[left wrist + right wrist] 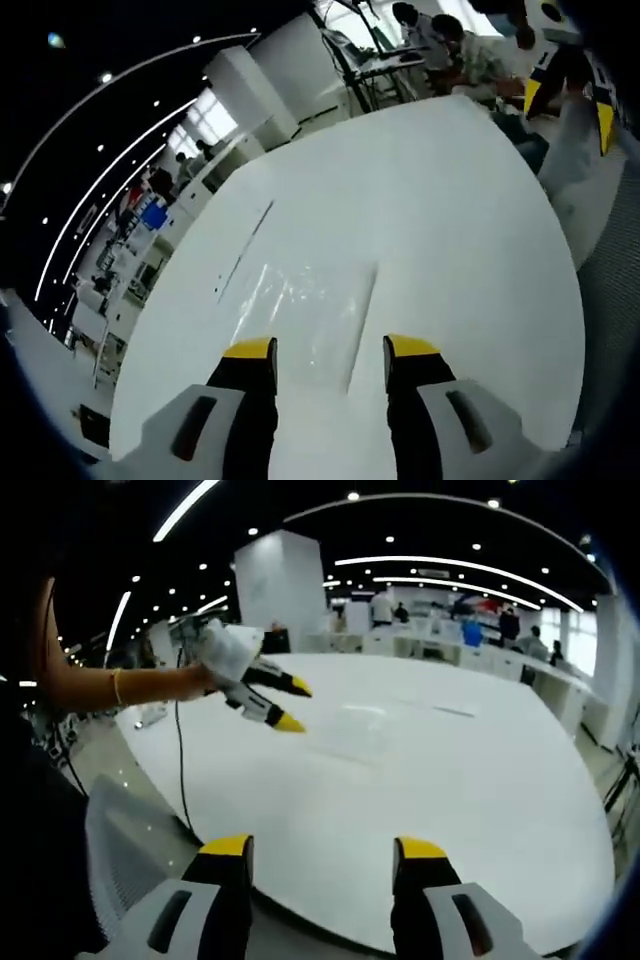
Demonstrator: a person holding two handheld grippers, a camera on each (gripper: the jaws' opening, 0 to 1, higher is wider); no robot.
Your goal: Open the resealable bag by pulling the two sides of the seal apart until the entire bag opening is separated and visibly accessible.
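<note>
Straight ahead of my left tool [328,350], in the left gripper view, the clear resealable bag [300,315] lies flat on the white tabletop [450,230], just beyond the tips. Its jaws stand apart, holding nothing. One long straight edge of the bag runs away from me, roughly along the jaws.

Across the tabletop [480,810] in the right gripper view, my right tool [323,848] hangs at the near edge, jaws apart and empty. The faint bag [370,730] lies well beyond it, nearer my left tool [285,705], so I judge the left should reach it first.
</note>
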